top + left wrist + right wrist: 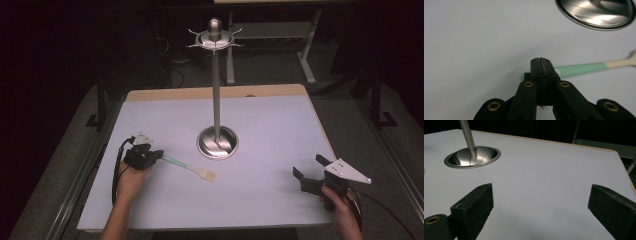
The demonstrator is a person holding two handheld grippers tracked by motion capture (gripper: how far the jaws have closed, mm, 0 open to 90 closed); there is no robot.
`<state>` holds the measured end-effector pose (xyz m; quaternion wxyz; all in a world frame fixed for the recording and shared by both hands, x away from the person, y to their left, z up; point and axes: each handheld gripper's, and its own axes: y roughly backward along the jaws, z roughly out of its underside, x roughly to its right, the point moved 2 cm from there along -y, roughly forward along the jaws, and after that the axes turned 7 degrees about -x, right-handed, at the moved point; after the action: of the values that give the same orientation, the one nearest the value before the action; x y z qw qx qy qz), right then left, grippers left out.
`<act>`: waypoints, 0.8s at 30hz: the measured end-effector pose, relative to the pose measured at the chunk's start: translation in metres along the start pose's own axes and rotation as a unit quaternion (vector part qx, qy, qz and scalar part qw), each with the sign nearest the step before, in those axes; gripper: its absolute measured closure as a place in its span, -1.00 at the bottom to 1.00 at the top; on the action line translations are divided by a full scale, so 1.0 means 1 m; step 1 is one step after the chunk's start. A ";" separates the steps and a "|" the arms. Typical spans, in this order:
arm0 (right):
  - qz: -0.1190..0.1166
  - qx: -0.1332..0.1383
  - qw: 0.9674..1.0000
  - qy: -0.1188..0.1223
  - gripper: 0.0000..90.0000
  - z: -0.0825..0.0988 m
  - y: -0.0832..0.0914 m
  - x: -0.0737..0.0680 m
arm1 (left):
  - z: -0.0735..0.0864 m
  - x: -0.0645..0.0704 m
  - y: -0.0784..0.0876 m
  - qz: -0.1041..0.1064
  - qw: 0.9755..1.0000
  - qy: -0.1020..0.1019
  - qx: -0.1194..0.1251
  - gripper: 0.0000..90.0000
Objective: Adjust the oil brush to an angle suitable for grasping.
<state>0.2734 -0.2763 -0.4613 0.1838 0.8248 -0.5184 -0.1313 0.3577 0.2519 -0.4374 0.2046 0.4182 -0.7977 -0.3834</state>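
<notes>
A spatula (192, 169) lies on the white table top (265, 130), with a mint-green handle (584, 68) and a cream blade (208, 174) pointing right. My left gripper (159, 156) is shut. Its jaws meet with no gap right over the handle's near end (526, 75), and the handle runs crosswise behind them. A tall steel hanging stand (216, 85) rises from a round base (217, 142) at the table's middle, with small hooks around its top (215, 39). My right gripper (310, 167) is open near the front right, with bare table between its jaws (541, 202).
The stand's base (596, 12) lies close beyond the spatula, and it sits at the upper left in the right gripper view (472, 156). The table's right edge (624, 167) is near the right gripper. Table legs and cables stand on the dark floor behind.
</notes>
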 end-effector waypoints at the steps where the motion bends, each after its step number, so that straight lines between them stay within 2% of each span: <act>1: 0.000 0.000 1.000 0.000 -0.87 0.000 0.000 0.000 | -0.001 0.000 -0.001 -0.006 1.000 -0.002 -0.001 1.00; 4: -0.004 0.000 1.000 -0.002 -0.88 0.000 0.000 0.000 | 0.001 0.002 -0.003 -0.008 1.000 -0.003 -0.007 1.00; 6: -0.005 0.001 1.000 -0.002 -0.88 0.000 0.000 0.000 | 0.002 0.005 -0.006 -0.010 1.000 -0.010 -0.022 1.00; 10: -0.004 0.002 1.000 0.000 -0.87 0.000 0.001 0.000 | 0.004 0.007 -0.009 -0.017 0.999 -0.013 -0.037 1.00; 14: -0.004 0.000 1.000 0.004 -0.88 0.000 0.000 -0.001 | 0.005 0.008 -0.014 -0.016 0.999 -0.014 -0.046 1.00; 15: -0.004 -0.001 1.000 0.005 -0.88 0.000 0.000 -0.001 | 0.005 0.008 -0.015 -0.018 0.998 -0.021 -0.048 1.00; 18: -0.005 -0.001 1.000 0.005 -0.88 0.000 0.000 -0.001 | 0.004 0.007 -0.016 -0.019 0.999 -0.025 -0.044 1.00; 21: -0.005 -0.001 1.000 0.005 -0.88 0.000 0.000 0.000 | 0.001 0.007 -0.019 -0.017 0.999 -0.020 -0.039 1.00; 24: -0.005 -0.001 1.000 0.004 -0.88 0.000 0.000 -0.001 | -0.004 0.005 -0.023 -0.017 0.999 -0.025 -0.036 1.00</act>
<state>0.2733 -0.2757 -0.4614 0.1858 0.8279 -0.5133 -0.1291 0.3694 0.2380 -0.4533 0.1930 0.4140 -0.7810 -0.4259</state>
